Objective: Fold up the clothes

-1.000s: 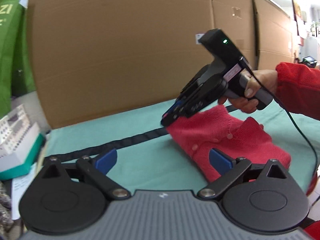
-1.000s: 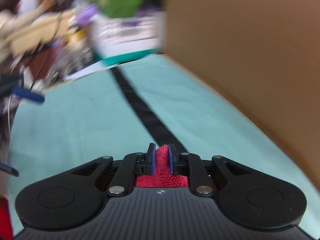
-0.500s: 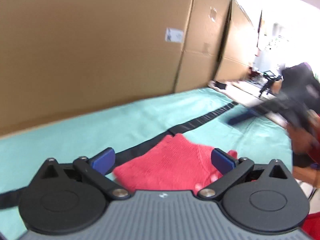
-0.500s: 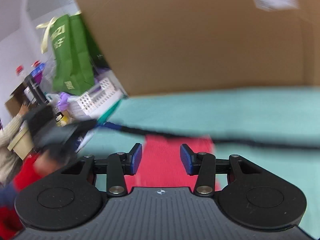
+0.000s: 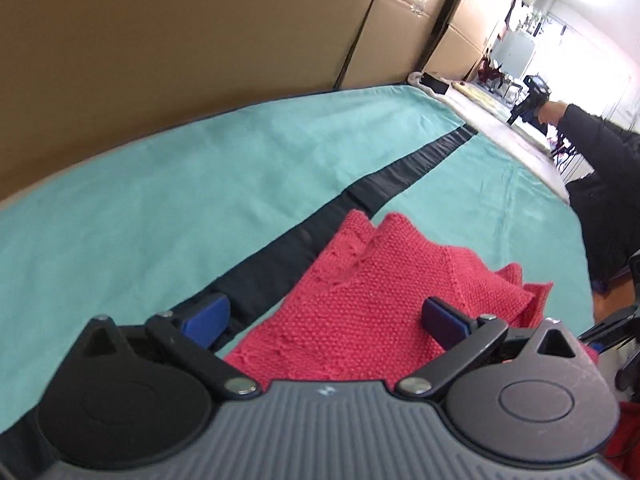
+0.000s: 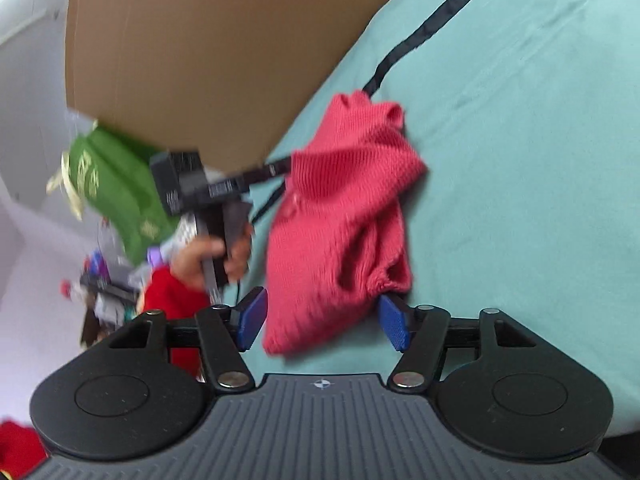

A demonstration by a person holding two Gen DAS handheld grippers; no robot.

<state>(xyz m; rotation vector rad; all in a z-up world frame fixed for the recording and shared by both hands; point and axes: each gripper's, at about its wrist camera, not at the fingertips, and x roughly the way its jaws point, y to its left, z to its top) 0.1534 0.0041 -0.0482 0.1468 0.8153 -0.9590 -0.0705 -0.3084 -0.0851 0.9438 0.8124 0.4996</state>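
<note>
1. One garment is in view: a red knitted sweater [image 5: 384, 292], small, with a coarse bumpy stitch and a raised seam line running across its top layer.
2. In the left wrist view it lies folded into a compact wedge with two pointed corners at the far end and a rumpled edge on the right.
3. In the right wrist view the same sweater [image 6: 344, 216] looks bunched and baggy, with a rolled fold at the top and a gathered pucker near the right blue pad.
4. It rests on the table [image 5: 168, 184], which is covered by one teal cloth; the sweater's far corner overlaps the single black strip [image 5: 400, 176] that crosses the cloth.
5. The left gripper [image 5: 324, 318] has its two blue pads spread wide, one over the black strip and one over the knit, clamping nothing.
6. The right gripper [image 6: 322, 322] is likewise spread, its two pads flanking the near end of the sweater without pinching it.
7. A hand [image 6: 212, 258] with a red sleeve holds the left gripper's handle beside the sweater.
8. Tall cardboard boxes [image 5: 192, 36] stand along the table's far edge; one green bag [image 6: 116, 188] shows beyond them.
</note>
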